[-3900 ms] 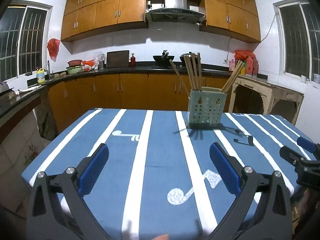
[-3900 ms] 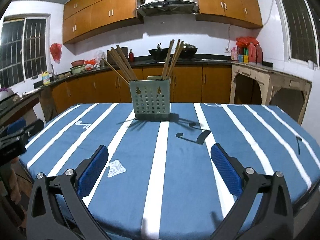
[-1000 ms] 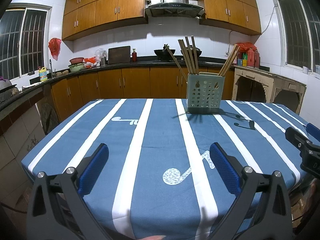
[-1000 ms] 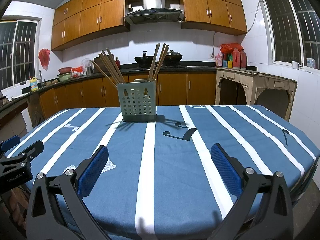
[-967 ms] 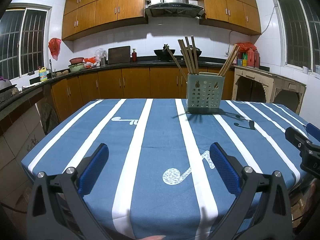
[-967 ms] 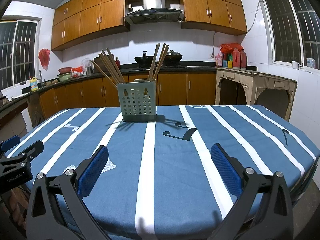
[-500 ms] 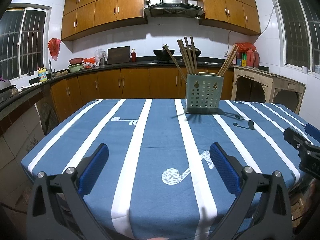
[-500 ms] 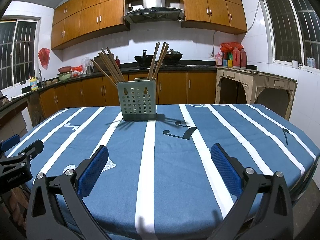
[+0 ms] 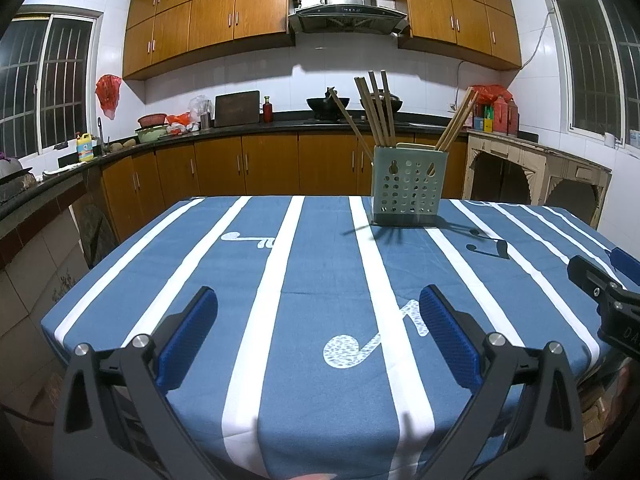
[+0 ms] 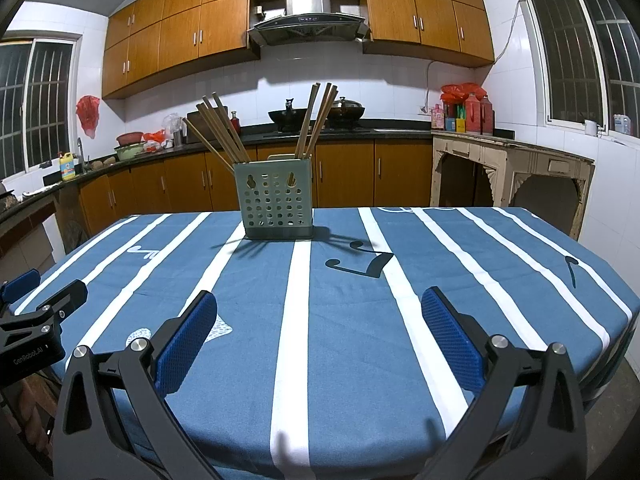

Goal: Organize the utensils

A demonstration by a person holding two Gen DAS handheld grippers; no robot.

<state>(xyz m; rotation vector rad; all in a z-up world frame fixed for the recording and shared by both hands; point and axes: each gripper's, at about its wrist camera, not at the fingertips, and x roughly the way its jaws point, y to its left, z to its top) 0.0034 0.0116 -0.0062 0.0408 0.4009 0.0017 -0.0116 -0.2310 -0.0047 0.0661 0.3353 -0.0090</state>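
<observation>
a table covered by a blue cloth with white stripes and music-note prints (image 9: pixel 320 264) (image 10: pixel 344 312) is seen ahead of both grippers. the table is enclosed by a kitchen: orange-brown wooden wall cabinets (image 9: pixel 208 16) above, matching base cabinets under a dark countertop (image 10: pixel 172 150), a steel range hood (image 10: pixel 307 20) over dark woks, and barred windows on both side walls. a worn cream wooden side table (image 10: pixel 512 168) is set against the right wall.

a pale green perforated plastic utensil holder (image 9: pixel 408 190) (image 10: pixel 274 200) is placed upright on the cloth, well beyond the fingertips; it lies ahead and to the right of the left gripper, ahead and slightly left of the right gripper. two groups of brown wooden chopsticks (image 9: pixel 376 108) (image 10: pixel 218 130) are held in it, one leaning left, one leaning right, each in its own side of the holder.

the left gripper (image 9: pixel 318 332) is held wide apart above the near edge of the table, with nothing between its blue pads. the right gripper (image 10: pixel 320 332) is likewise spread wide and unloaded. each gripper is visible at the edge of the other's view.
</observation>
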